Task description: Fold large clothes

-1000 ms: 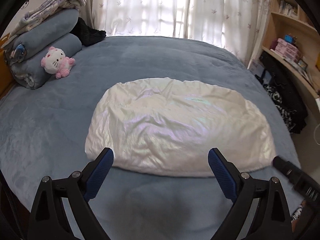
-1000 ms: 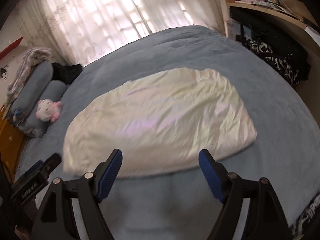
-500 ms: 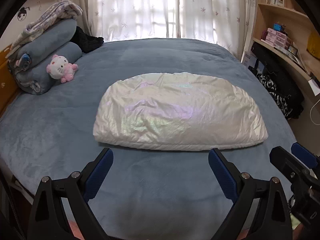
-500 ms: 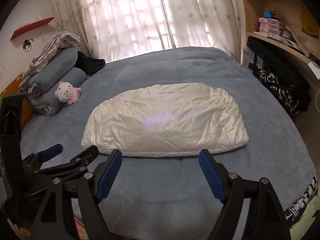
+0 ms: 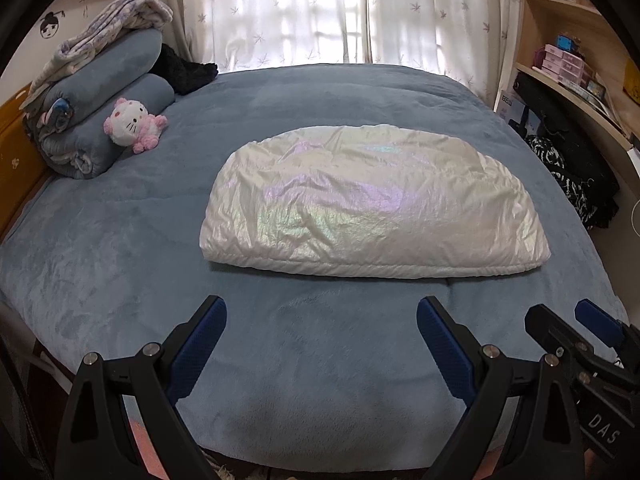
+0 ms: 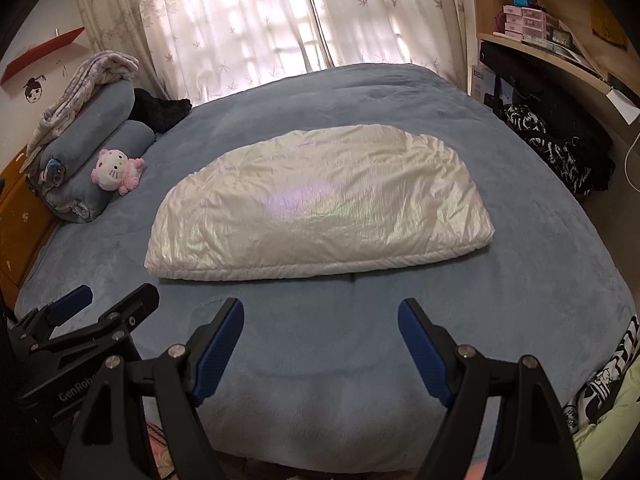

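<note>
A shiny white iridescent garment (image 5: pixel 372 204) lies folded into a flat rectangle in the middle of the blue bed (image 5: pixel 120 248). It also shows in the right wrist view (image 6: pixel 320 208). My left gripper (image 5: pixel 320 320) is open and empty, held back over the bed's near edge, apart from the garment. My right gripper (image 6: pixel 320 316) is open and empty too, beside the left one. The right gripper shows at the lower right of the left wrist view (image 5: pixel 576 332), and the left gripper at the lower left of the right wrist view (image 6: pixel 108 304).
Rolled blue blankets (image 5: pixel 100 92) with a pink and white plush toy (image 5: pixel 134 124) lie at the bed's far left. A black garment (image 5: pixel 184 72) lies behind them. Shelves with boxes (image 5: pixel 568 64) and dark clothes (image 5: pixel 576 176) stand on the right. Curtains (image 5: pixel 320 12) hang behind.
Both grippers have pulled back from the garment toward the bed's near edge and levelled out. The garment lies still, and now appears farther away.
</note>
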The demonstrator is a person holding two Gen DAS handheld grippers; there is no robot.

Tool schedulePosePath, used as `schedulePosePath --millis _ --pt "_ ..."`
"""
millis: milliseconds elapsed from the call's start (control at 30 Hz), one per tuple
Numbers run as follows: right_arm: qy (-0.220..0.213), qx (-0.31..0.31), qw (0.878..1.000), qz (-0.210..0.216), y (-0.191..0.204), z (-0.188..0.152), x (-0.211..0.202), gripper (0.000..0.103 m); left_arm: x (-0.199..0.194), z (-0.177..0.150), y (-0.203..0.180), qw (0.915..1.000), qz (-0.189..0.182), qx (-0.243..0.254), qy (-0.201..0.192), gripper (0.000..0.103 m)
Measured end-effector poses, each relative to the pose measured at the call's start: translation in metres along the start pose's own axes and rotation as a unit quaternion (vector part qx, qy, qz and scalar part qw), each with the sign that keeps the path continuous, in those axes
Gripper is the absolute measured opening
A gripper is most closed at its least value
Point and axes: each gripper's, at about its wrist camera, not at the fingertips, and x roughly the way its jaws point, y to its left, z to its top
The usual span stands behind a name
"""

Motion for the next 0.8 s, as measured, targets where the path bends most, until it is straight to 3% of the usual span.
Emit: schedulePosePath --millis 800 --pt "0.012 -0.017 0.999 -0.025 0.012 -0.007 0.009 0.080 0.002 -0.009 0.007 0.9999 0.008 0.003 0.010 0.095"
